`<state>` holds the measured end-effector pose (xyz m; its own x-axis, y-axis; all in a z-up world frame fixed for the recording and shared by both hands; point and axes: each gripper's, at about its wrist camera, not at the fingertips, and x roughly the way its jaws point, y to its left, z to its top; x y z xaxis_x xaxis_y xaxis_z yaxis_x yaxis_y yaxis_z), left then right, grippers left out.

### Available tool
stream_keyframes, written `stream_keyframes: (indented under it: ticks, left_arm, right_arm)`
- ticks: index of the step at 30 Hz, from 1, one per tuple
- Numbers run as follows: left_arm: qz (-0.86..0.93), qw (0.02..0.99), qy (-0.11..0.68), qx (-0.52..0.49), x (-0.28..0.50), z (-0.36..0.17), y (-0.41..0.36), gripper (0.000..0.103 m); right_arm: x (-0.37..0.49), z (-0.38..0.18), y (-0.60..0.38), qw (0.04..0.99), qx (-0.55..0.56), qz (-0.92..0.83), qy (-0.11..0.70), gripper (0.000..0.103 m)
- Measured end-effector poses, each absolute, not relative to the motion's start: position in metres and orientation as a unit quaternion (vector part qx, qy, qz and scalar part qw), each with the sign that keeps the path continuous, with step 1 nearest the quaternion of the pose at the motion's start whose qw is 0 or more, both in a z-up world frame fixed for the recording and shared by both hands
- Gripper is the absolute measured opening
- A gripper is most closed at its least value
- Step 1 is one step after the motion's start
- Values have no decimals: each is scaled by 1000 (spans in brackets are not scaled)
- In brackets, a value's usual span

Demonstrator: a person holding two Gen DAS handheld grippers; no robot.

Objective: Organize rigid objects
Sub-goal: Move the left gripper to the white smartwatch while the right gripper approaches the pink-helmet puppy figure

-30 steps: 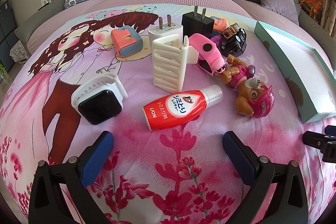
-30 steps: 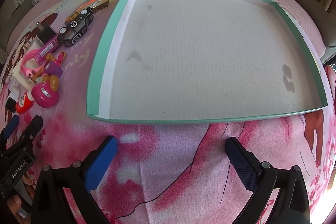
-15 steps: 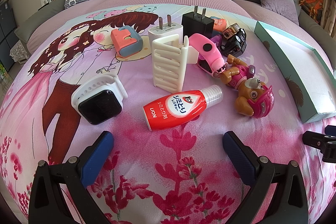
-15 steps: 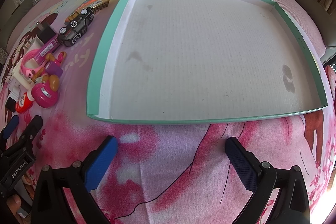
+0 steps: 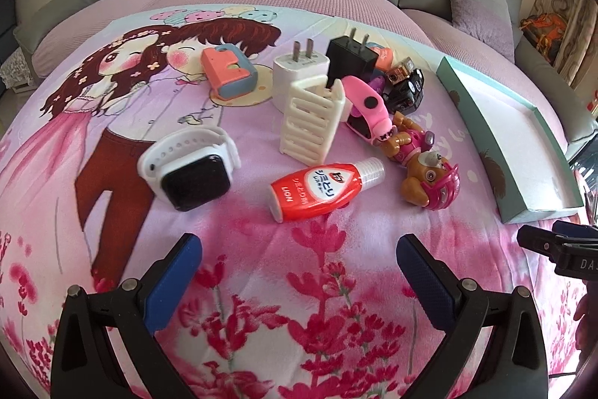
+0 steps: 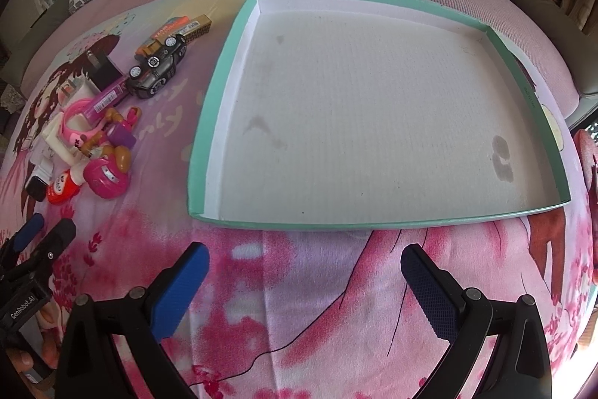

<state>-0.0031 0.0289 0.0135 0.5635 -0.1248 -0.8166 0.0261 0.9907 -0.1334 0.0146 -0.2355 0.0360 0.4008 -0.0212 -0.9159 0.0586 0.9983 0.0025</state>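
Left claw agape — bottle lengthwise, cap right

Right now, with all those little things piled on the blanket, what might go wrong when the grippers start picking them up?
The red bottle lies on its side on soft blanket, so it may roll or slip as the open left gripper closes. The pink watch, cream rack and chargers touch, so lifting one may drag another. The tray has low walls; dropped things could bounce out.
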Motion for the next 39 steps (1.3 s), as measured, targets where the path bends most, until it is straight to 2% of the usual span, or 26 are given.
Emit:
stream_keyframes:
  ticks: [5,8,13,19,25,29,33,39]
  left_arm:
    - [4,905,422,-57,-12,47,62,103]
    - [42,911,404,-68,-9,54,84,103]
    - [49,902,421,-76,-3,45,98,103]
    - [41,890,441,-106,9,37,102,103]
    - [48,886,451,-97,17,26,101,103]
    - [47,886,451,-95,21,21,101,102]
    - [43,887,452,-85,27,18,99,93]
    - [33,885,455,-91,34,12,97,90]
  right_arm:
    - [9,68,-223,866,16,-4,499,103]
    - [4,69,-198,878,13,18,479,103]
    - [10,64,-165,881,55,92,462,103]
    - [19,47,-134,880,35,108,460,103]
    - [35,23,-138,862,65,99,493,88]
    - [37,23,-139,869,63,99,481,86]
    - [41,21,-131,871,38,98,480,83]
    - [47,18,-124,868,26,101,486,77]
